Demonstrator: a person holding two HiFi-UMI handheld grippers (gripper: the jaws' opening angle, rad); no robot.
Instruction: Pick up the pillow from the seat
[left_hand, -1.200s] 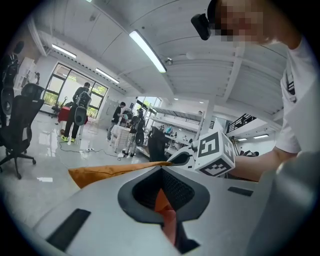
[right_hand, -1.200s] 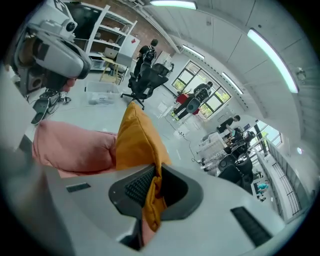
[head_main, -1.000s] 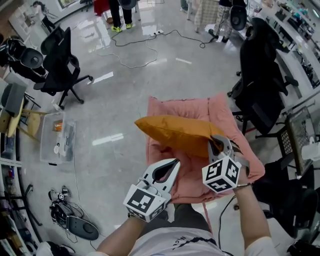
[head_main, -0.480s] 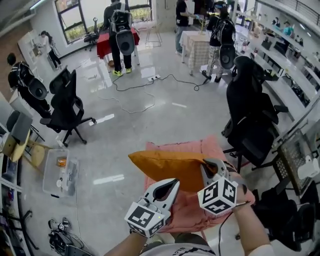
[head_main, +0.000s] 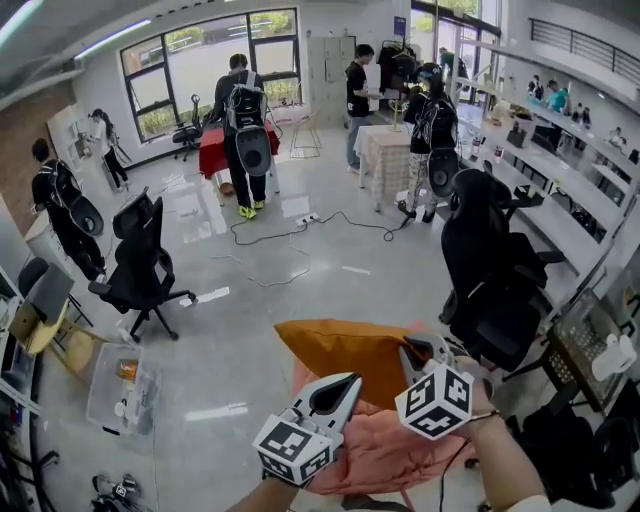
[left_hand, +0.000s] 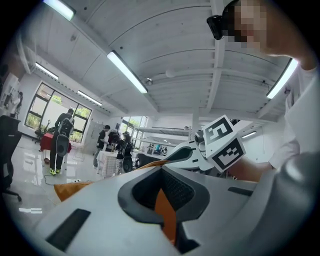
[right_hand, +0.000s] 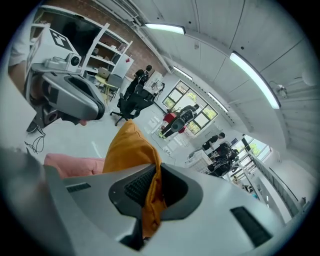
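Note:
The orange pillow (head_main: 345, 350) hangs above the pink seat cushion (head_main: 385, 455), held at its near edge by both grippers. My left gripper (head_main: 338, 388) is shut on the pillow's near left edge; a strip of orange fabric (left_hand: 164, 212) shows pinched between its jaws. My right gripper (head_main: 415, 352) is shut on the pillow's right corner, with bunched orange cloth (right_hand: 150, 200) between its jaws. In the right gripper view the pillow (right_hand: 127, 147) rises ahead, the pink seat (right_hand: 70, 165) lies below it and the left gripper (right_hand: 70, 95) is at the upper left.
A black office chair (head_main: 495, 290) stands close on the right of the seat, another (head_main: 140, 265) at the left. A clear box (head_main: 120, 385) sits on the floor at left. Several people stand at the far tables (head_main: 385, 150). Cables (head_main: 290, 235) cross the floor.
Both grippers have risen with the pillow, which has come up off the pink seat. The head view has tilted up and now takes in the far room.

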